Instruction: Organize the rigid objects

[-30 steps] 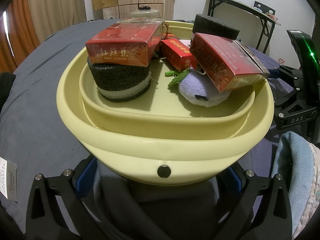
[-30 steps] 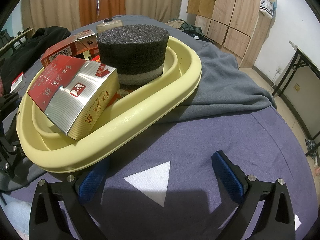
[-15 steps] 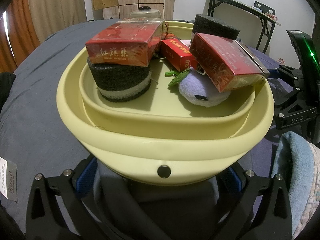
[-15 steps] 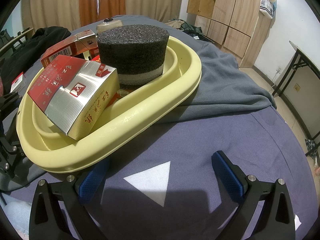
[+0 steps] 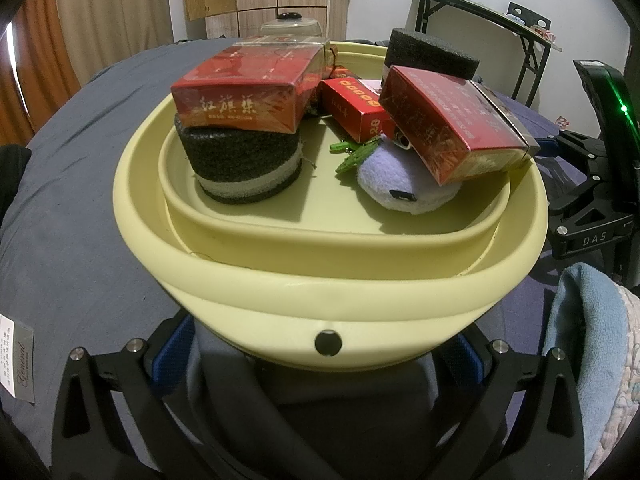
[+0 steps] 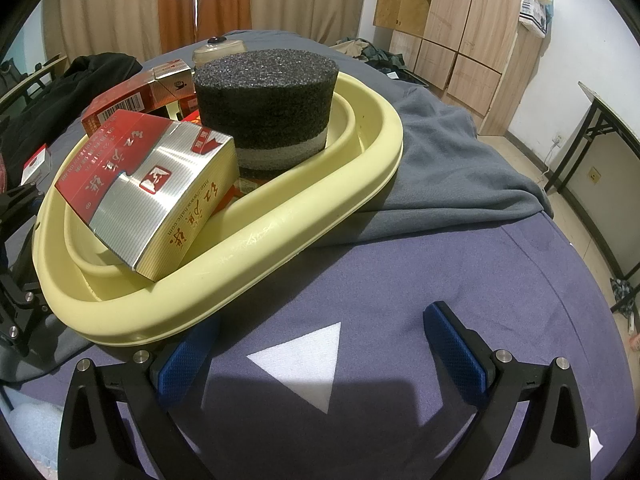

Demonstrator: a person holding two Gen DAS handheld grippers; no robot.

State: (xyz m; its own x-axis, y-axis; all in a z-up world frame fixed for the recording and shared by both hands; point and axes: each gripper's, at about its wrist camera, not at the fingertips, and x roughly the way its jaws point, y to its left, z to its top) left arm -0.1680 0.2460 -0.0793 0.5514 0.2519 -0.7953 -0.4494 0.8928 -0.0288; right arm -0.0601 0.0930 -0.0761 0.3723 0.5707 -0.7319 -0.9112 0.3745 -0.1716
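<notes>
Each tool is a black frame with triangular cut-outs and silver screw heads. The right tool (image 6: 324, 344) carries two blue, dimpled pads (image 6: 456, 344). The left tool (image 5: 320, 360) shows its blue pads only partly. Seen from the left wrist, the right tool's body bears white "DAS" lettering and a green light.

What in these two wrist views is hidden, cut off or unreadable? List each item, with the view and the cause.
- Left gripper fingertips: left wrist view, covered by the yellow basin.
- Purple plush toy: left wrist view, partly under a tilted red carton.
- Second black foam cylinder: left wrist view, its base is behind that carton.
- Small red box: right wrist view, cut off near the left edge.
- Fabric label: left wrist view, print too small.
</notes>
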